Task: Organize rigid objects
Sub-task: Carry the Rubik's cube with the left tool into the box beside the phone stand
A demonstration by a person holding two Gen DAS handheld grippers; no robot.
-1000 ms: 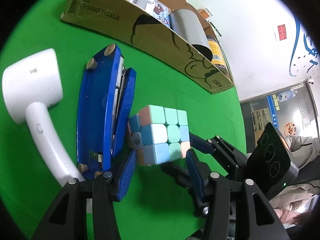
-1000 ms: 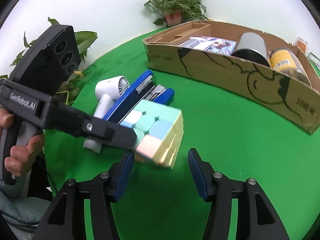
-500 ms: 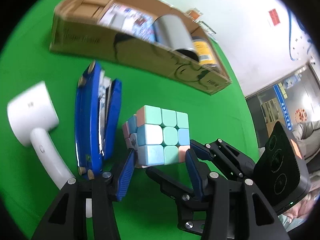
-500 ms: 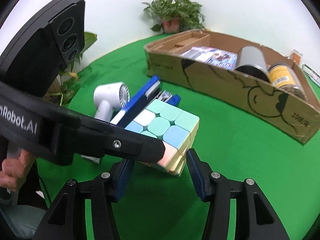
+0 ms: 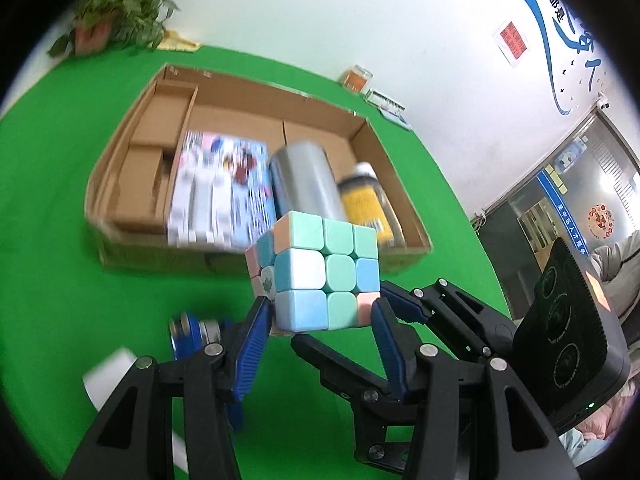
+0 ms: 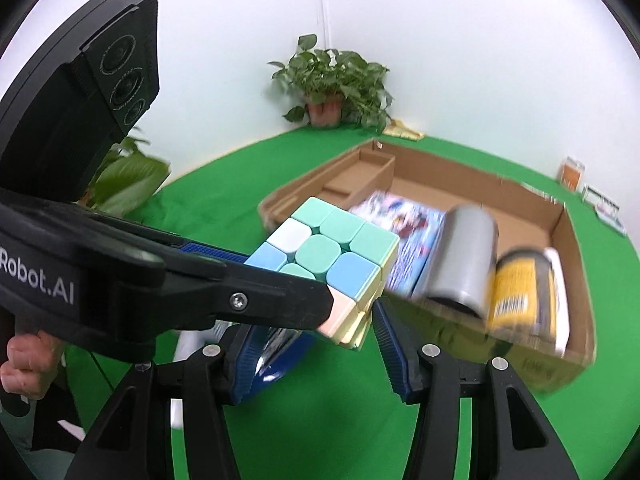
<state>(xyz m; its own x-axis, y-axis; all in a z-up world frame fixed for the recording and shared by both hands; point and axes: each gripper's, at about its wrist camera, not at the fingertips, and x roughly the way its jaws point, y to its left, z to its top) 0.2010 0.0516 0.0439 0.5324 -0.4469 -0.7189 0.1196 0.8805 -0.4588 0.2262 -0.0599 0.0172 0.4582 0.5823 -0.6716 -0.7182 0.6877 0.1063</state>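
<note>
A flat green cloth surface (image 5: 60, 208) is seen spread beneath everything, matte and even in colour. On it a shallow, open-topped cardboard box (image 5: 132, 248) is set, made of plain brown corrugated board with low walls and inner dividers. Inside the box a glossy printed package (image 5: 218, 188) is laid flat, a smooth grey metal cylinder (image 5: 304, 180) is laid on its side just beside it, and a yellow-labelled bottle (image 5: 366, 204) is laid next to the cylinder. A leafy potted plant (image 6: 332, 84) is placed at the far edge of the cloth against the white wall.

A pastel puzzle cube (image 5: 320, 274), made of smooth rounded plastic tiles in mint, sky blue, white and peach, is held in the air in front of the box's near wall, clear of the cloth. It is clamped from two directions: the left gripper (image 5: 320, 322) is closed on its lower part, with its ribbed blue pads (image 5: 256, 332) pressed against opposite sides, and the right gripper (image 6: 316, 344) is likewise pressed on it from a crossing angle, its jaws having just been closing onto the cube. Both grippers are angled downward. In the right wrist view, a hand (image 6: 24, 360) is seen wrapped around the black handle of the left gripper. Below the cube a blurred blue object (image 5: 192, 330) and a white one (image 5: 108, 376) are partly seen; their shapes cannot be told.
</note>
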